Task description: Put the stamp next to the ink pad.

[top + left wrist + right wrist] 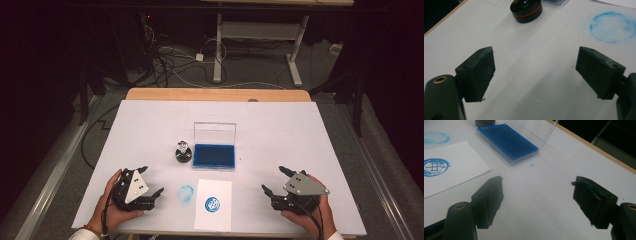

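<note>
Resting low over the white table cover [150, 125], one at each near corner: left gripper [148, 186] and right gripper [274, 183], both with jaws spread wide and nothing between the pads. Seems the pause after a stamping round, or just before a new one. Standing upright near the middle of the table, just left of the open blue ink pad [214, 155]: the round black stamp [183, 153], with a red band around its base in the left gripper view [525, 10]. Lying at the near edge between the two grippers: a paper sheet [214, 205] carrying one blue round print [212, 203]; to its left, a paler blue ring [185, 194] directly on the cover.

Probably next: reaching far and right with the left gripper, lining up the jaws around the stamp body, closing gently without tipping it.
</note>
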`<state>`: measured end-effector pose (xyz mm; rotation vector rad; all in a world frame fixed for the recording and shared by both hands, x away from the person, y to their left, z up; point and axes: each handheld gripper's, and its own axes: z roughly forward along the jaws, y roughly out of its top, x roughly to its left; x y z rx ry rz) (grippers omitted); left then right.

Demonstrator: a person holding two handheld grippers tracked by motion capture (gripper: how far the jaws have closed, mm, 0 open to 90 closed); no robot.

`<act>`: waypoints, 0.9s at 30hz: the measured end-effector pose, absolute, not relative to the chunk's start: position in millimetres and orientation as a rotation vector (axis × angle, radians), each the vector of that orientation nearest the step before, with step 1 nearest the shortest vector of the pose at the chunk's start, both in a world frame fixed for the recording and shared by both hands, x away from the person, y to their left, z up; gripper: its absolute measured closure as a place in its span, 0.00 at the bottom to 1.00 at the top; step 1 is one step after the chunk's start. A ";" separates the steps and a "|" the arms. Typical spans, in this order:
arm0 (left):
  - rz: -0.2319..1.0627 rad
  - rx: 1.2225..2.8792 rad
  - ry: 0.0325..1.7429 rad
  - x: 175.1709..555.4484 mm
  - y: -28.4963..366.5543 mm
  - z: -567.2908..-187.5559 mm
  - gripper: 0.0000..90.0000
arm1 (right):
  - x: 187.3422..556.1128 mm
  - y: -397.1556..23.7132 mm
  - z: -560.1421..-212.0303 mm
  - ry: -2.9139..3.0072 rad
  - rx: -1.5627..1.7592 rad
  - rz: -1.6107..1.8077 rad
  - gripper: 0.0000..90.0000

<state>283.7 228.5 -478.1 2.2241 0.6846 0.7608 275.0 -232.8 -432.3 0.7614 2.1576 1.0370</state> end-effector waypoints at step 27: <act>0.741 2.236 0.650 283.4 223.1 -476.5 0.17 | 270.4 -230.1 -432.2 2.156 0.762 1.017 0.27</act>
